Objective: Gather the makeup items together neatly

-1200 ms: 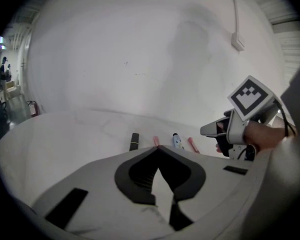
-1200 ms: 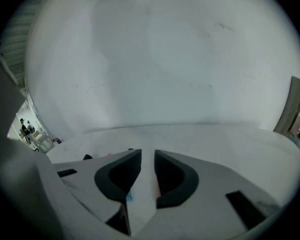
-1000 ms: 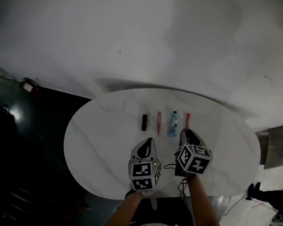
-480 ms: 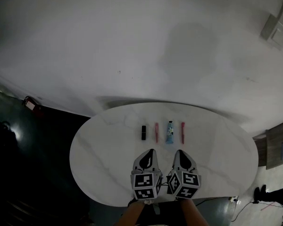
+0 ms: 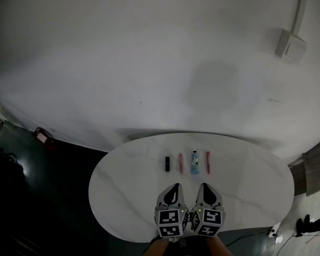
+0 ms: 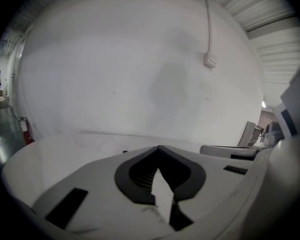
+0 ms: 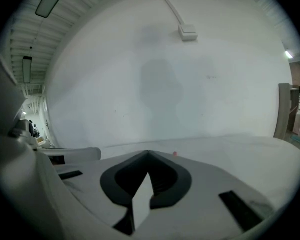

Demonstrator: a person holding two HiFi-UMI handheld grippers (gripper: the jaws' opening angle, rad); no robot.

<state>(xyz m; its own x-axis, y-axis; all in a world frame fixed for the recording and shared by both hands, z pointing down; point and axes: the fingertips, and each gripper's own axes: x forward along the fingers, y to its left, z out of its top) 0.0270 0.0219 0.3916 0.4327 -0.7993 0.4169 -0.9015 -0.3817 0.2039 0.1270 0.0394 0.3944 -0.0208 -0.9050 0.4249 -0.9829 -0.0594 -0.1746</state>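
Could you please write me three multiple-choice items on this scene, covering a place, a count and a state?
1. Where do the makeup items lie on the white oval marble table?
A. In a row beyond the left gripper and the right gripper.
B. Stacked at its left edge.
C. On the floor.
2. How many are there?
A. Two.
B. Four.
C. Six.
3. How is the right gripper?
A. Wide open.
B. Shut on a brush.
C. Shut and empty.

Answers:
1 A, the row lies past both gripper tips.
2 B: short black stick, left pink-red stick, light blue tube, right pink-red stick.
3 C, its jaws meet with nothing between.
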